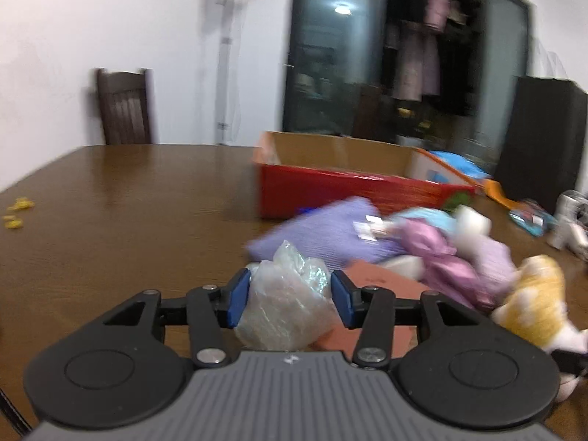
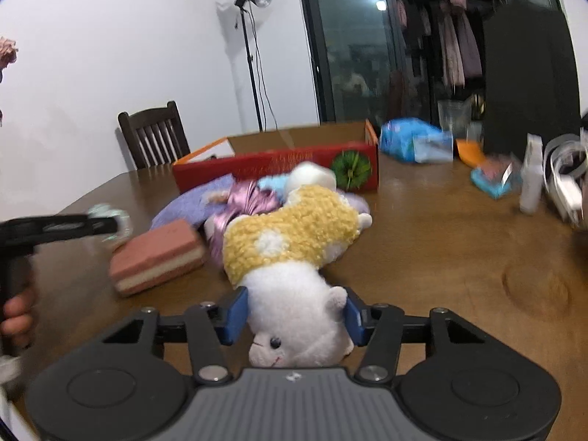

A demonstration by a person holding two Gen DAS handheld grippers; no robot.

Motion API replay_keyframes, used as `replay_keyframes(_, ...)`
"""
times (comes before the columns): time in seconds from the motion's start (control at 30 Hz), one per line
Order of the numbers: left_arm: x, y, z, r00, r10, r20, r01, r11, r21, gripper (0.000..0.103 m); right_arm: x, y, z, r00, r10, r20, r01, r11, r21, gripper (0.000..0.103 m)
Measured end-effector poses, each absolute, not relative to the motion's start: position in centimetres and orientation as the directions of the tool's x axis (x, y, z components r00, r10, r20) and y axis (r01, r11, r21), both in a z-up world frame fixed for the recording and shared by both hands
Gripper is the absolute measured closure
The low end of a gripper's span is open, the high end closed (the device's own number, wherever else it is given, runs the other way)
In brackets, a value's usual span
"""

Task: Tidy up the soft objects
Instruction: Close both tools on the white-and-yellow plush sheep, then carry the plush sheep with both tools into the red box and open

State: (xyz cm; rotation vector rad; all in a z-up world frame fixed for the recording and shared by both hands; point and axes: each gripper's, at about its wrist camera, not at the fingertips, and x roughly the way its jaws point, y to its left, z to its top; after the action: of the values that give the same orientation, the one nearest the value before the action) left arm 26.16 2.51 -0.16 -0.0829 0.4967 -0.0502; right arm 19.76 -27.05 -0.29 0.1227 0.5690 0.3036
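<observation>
My left gripper (image 1: 290, 296) has its blue pads on both sides of a crumpled clear plastic bag (image 1: 288, 301) and grips it just above the table. My right gripper (image 2: 296, 316) is shut on the white head of a plush toy in a yellow fleece coat (image 2: 294, 239); the toy also shows in the left wrist view (image 1: 533, 301). Behind lies a pile: a lilac cloth (image 1: 323, 231), a shiny pink fabric bundle (image 1: 441, 257), a pink sponge block (image 2: 158, 255). An open red cardboard box (image 1: 349, 187) stands beyond the pile.
A brown wooden table (image 1: 128, 228) carries everything. A dark chair (image 1: 123, 108) and a light stand (image 2: 250, 58) are at the far side. Blue packets (image 2: 415, 141), a white bottle (image 2: 531, 180) and cables lie at the right. Small yellow bits (image 1: 16, 213) lie far left.
</observation>
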Motion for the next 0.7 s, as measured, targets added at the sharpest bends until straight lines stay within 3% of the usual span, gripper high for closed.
replay_keyframes(0.1, 25.9, 0.2, -0.5, 0.852, -0.181, -0.490, 0.144, 0.983, -0.113, 0.048, 18.8, -26.4, -0.2, 0.795, 0.357, -0.491, -0.288, 0.934, 0.214, 0.048)
replay_keyframes(0.17, 25.3, -1.2, -0.8, 0.834, -0.235, -0.499, 0.204, 0.972, -0.116, 0.035, 18.6, -26.1, 0.2, 0.782, 0.414, -0.465, -0.326, 0.909, 0.260, 0.043)
replay_keyframes(0.2, 24.8, -1.4, -0.7, 0.841, -0.234, -0.487, 0.210, 0.972, -0.105, 0.024, 18.3, -25.9, 0.5, 0.780, 0.435, -0.450, -0.348, 0.899, 0.267, 0.036)
replay_keyframes(0.33, 23.2, -0.6, -0.1, 0.879, -0.189, -0.437, 0.180, 0.982, -0.063, 0.013, 17.3, -26.5, 1.8, 0.811, 0.444, -0.381, -0.368, 0.893, 0.259, 0.036)
replay_keyframes(0.53, 21.4, 0.8, 0.8, 0.914, -0.110, -0.391, 0.108, 0.994, -0.028, 0.006, 19.3, -30.3, 2.7, 0.868, 0.349, -0.353, -0.281, 0.931, 0.232, 0.035)
replay_keyframes(0.6, 20.2, 0.2, 2.1, 0.920, -0.152, -0.362, 0.147, 0.988, -0.043, 0.006, 21.4, -31.6, 2.7, 0.862, 0.343, -0.373, -0.268, 0.933, 0.239, 0.035)
replay_keyframes(0.7, 18.0, -2.3, 3.6, 0.886, -0.338, -0.318, 0.326, 0.941, -0.093, 0.006, 24.9, -32.3, 2.2, 0.817, 0.410, -0.406, -0.318, 0.907, 0.275, 0.036)
